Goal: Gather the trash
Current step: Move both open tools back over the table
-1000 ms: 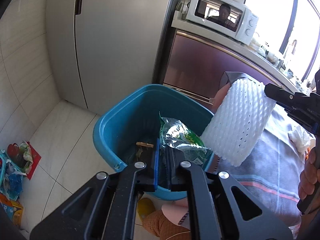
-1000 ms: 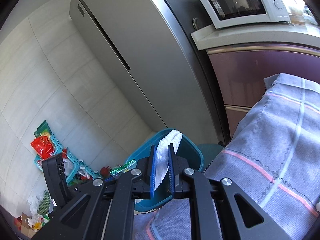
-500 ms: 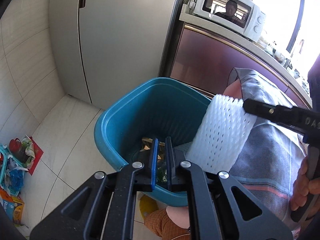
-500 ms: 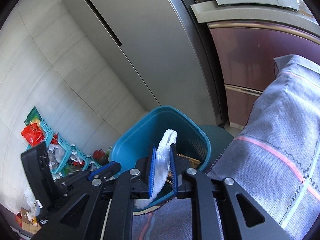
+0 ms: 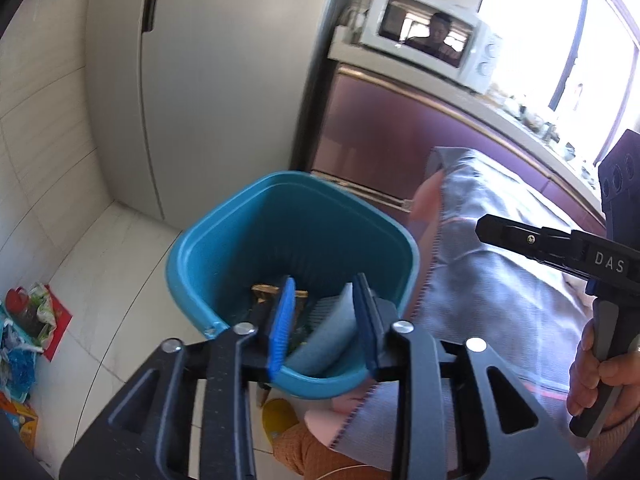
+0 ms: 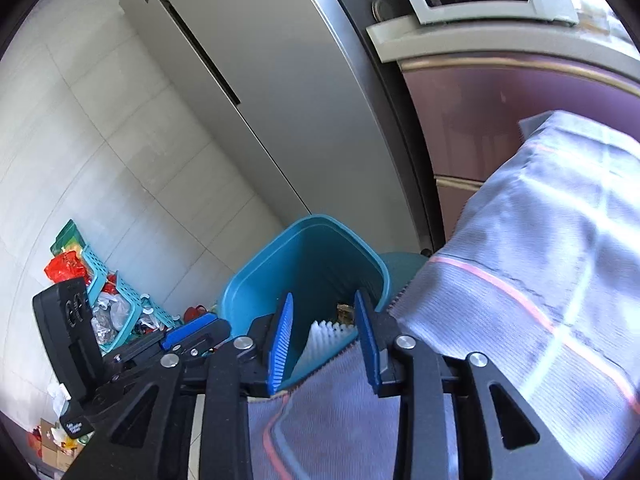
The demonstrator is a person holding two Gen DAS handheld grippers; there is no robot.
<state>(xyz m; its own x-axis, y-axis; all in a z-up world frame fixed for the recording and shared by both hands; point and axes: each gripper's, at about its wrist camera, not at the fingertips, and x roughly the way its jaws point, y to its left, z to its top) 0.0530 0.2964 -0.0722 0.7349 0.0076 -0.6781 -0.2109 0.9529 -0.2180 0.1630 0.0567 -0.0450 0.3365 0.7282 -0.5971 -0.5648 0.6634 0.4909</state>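
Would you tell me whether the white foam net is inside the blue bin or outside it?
Inside: the white foam net stands within the blue bin.

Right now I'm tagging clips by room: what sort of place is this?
Most likely a home kitchen: a tall fridge, a microwave on the counter, and a blue bin on the tiled floor.

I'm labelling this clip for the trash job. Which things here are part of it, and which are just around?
Part of the job:
blue bin
white foam net inside it
left gripper, open
right gripper, open

Just around:
microwave
fridge
striped cloth
teal baskets on the floor
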